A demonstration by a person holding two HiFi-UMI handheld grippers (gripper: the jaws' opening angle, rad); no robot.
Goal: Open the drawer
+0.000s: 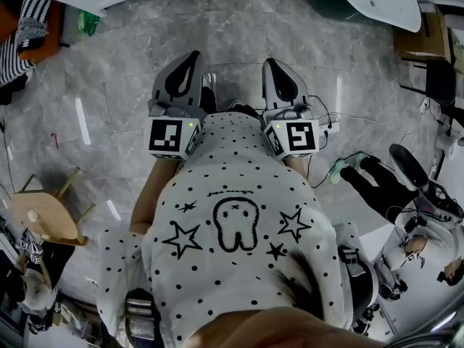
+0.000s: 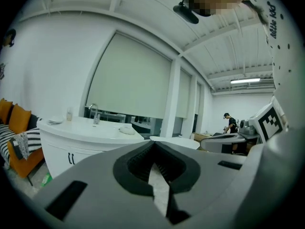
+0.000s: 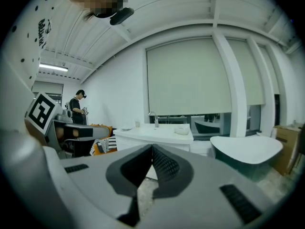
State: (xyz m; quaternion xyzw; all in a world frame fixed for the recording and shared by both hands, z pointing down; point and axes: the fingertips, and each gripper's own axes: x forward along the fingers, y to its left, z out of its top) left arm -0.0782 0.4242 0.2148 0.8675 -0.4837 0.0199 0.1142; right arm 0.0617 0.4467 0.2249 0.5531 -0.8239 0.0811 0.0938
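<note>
Evidently nothing is opened yet: the grey left gripper (image 1: 190,60) and grey right gripper (image 1: 273,67) are both closed and empty; the white curved sink cabinet (image 2: 62,149), presumably holding the drawer, stands well apart at eleven o'clock.

surface: grey marble floor (image 1: 239,35) | on it: wooden stool (image 1: 43,216), cardboard box (image 1: 413,46)

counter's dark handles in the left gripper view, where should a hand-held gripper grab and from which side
Take one of the two short dark handles on the white counter front, below and left of the faucet. They stand upright side by side, so come level and head-on, a jaw on each side of one bar. How far they stand off the panel is too small to tell.
</note>
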